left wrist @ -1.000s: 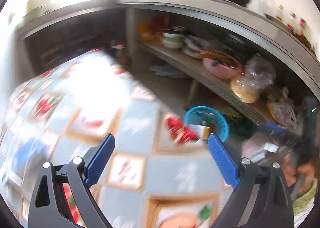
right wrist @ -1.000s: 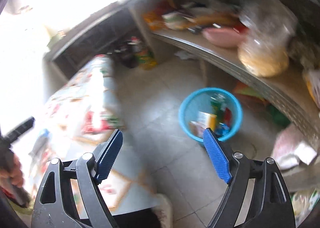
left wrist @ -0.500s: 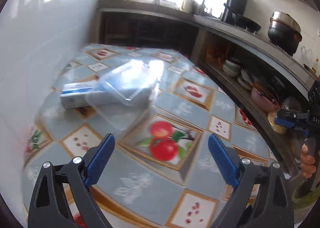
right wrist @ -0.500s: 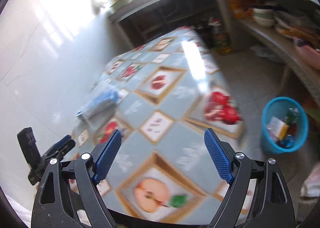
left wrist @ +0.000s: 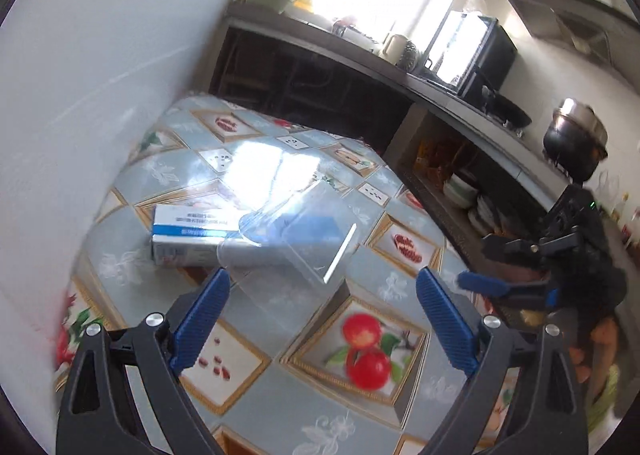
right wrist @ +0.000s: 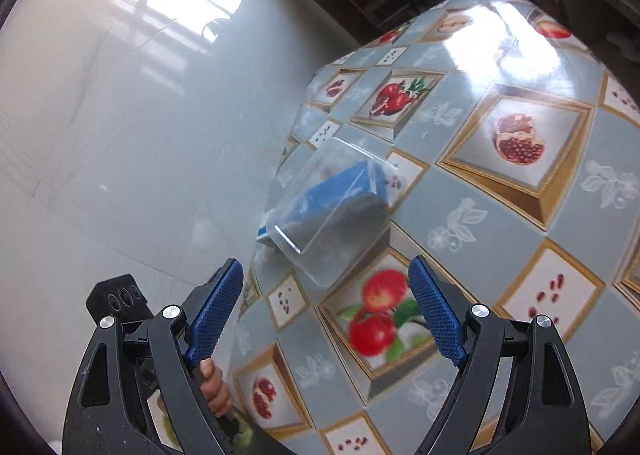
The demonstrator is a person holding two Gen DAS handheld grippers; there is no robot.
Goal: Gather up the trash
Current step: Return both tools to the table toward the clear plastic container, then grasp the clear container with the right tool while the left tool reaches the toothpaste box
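left wrist view: left gripper spread, nothing between its jaws — clear plastic container just ahead on the tablecloth, overlapping a blue-and-white box | right wrist view: right gripper spread, empty — clear plastic container and box just beyond its fingertips, near the white wall

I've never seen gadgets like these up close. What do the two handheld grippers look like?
Each is a black plastic frame with triangular cut-outs and silver screw heads, ending in two blue, finely ribbed fingers. That goes for the left gripper and the right gripper. Seen from the left wrist, the right one carries a small green light.
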